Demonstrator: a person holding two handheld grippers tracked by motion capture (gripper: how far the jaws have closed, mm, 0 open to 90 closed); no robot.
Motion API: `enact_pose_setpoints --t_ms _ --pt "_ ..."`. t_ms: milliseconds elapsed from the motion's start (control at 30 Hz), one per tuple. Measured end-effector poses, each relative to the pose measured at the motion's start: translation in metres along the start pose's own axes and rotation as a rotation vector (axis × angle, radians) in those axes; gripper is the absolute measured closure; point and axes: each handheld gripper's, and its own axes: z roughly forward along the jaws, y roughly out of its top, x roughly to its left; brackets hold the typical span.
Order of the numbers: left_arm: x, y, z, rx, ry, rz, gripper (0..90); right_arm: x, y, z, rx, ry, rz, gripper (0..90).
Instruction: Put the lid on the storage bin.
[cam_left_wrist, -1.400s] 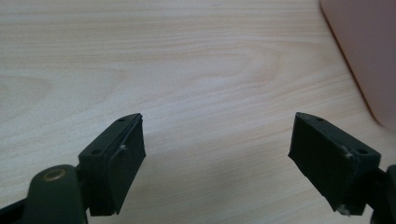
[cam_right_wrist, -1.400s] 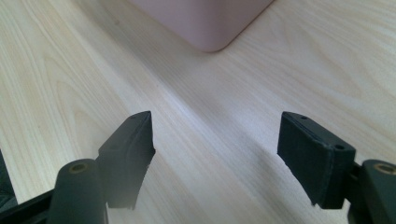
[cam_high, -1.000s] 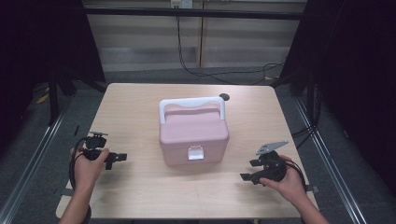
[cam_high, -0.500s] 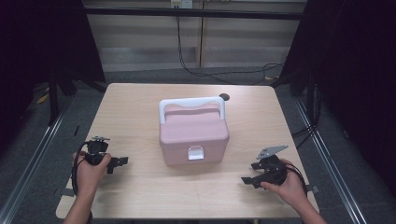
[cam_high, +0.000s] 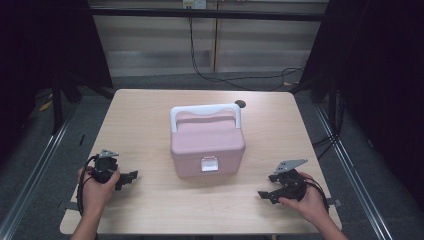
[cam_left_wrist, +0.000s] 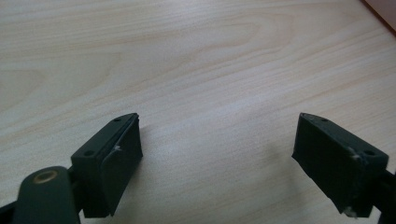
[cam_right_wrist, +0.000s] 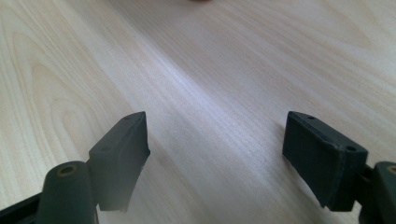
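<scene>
Hands are drawing both tongs back toward the tabletop's near edge, left gripper (cam_high: 131, 176) and right gripper (cam_high: 263, 195) gaping empty (jaws wide apart), leaving the pink box (cam_high: 207, 141) sitting latched mid-table, untouched, so opening it is yet to begin.

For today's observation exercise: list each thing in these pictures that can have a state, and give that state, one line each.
Pink box: lid shut, front latch down, white handle upright.
Left tool: open, empty, low over the table, apart from the box.
Right tool: open, empty, low over the table, apart from the box.
</scene>
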Motion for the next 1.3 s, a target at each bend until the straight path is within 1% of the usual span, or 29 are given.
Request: enact_pose_setpoints --t_ms 67,100,133,200,233,267,300,333,367,400,433,533,600,633,700,733,867,933,967,1000,1033,1300 --pt "0.000 -0.003 0.000 -0.016 0.004 0.015 15.0 0.002 -0.001 0.000 -0.003 -0.011 -0.020 20.5" --pt "0.000 -0.003 0.000 -0.015 0.003 0.022 14.9 0.002 -0.003 0.001 -0.020 -0.012 -0.032 19.5" --pt "-0.001 -0.004 0.000 -0.024 0.006 0.019 14.9 0.002 -0.003 0.001 -0.020 -0.012 -0.032 19.5" --pt "-0.001 -0.005 0.000 -0.025 0.009 0.036 15.0 0.003 -0.005 0.002 -0.032 -0.017 -0.047 19.4" --pt "-0.001 -0.006 0.000 -0.034 0.010 0.038 15.0 0.004 -0.005 0.002 -0.030 -0.025 -0.054 18.8" --pt "-0.001 -0.007 0.000 -0.043 0.005 0.028 14.9 0.004 -0.006 0.002 -0.037 -0.022 -0.058 18.4" --pt "-0.001 -0.007 -0.001 -0.046 0.002 0.029 14.9 0.004 -0.007 0.002 -0.044 -0.022 -0.061 18.4" --pt "0.000 -0.008 -0.001 -0.051 0.000 0.032 14.8 0.005 -0.008 0.002 -0.045 -0.028 -0.061 18.4" --pt "0.001 -0.010 -0.001 -0.065 -0.004 0.025 14.8 0.005 -0.010 0.003 -0.062 -0.037 -0.077 18.2" --pt "0.001 -0.011 -0.001 -0.072 -0.013 0.022 14.8 0.005 -0.010 0.003 -0.062 -0.037 -0.077 18.2" --pt "0.001 -0.012 -0.001 -0.080 -0.012 0.023 14.8 0.006 -0.012 0.004 -0.075 -0.046 -0.086 18.0" --pt "0.001 -0.014 -0.001 -0.095 -0.015 0.026 14.8 0.007 -0.013 0.005 -0.085 -0.052 -0.094 17.8" --pt "0.000 -0.015 -0.001 -0.094 -0.004 0.057 14.8 0.007 -0.014 0.005 -0.097 -0.053 -0.095 17.7" --pt "-0.001 -0.016 -0.001 -0.092 0.001 0.069 14.6 0.006 -0.016 0.006 -0.114 -0.052 -0.096 17.4" --pt "-0.002 -0.018 0.000 -0.107 0.003 0.069 14.1 0.006 -0.016 0.006 -0.121 -0.056 -0.096 16.9" --pt "-0.003 -0.019 0.001 -0.122 0.003 0.071 11.9 0.006 -0.017 0.007 -0.134 -0.056 -0.094 16.6" --pt "-0.003 -0.021 0.000 -0.129 -0.002 0.075 10.5 0.006 -0.017 0.007 -0.135 -0.058 -0.095 16.4" --pt "-0.004 -0.021 0.000 -0.124 0.001 0.087 10.5 0.006 -0.017 0.007 -0.135 -0.058 -0.095 16.4" --pt "-0.006 -0.021 0.001 -0.120 0.014 0.096 10.4 0.006 -0.017 0.007 -0.135 -0.058 -0.096 16.4" --pt "-0.006 -0.021 0.001 -0.120 0.014 0.096 10.0 0.006 -0.017 0.007 -0.135 -0.058 -0.096 16.4" --pt "-0.007 -0.021 0.001 -0.111 0.021 0.114 9.1 0.006 -0.017 0.007 -0.135 -0.059 -0.095 16.4" --pt "-0.007 -0.021 0.002 -0.110 0.019 0.116 8.6 0.006 -0.017 0.007 -0.135 -0.059 -0.095 16.4"
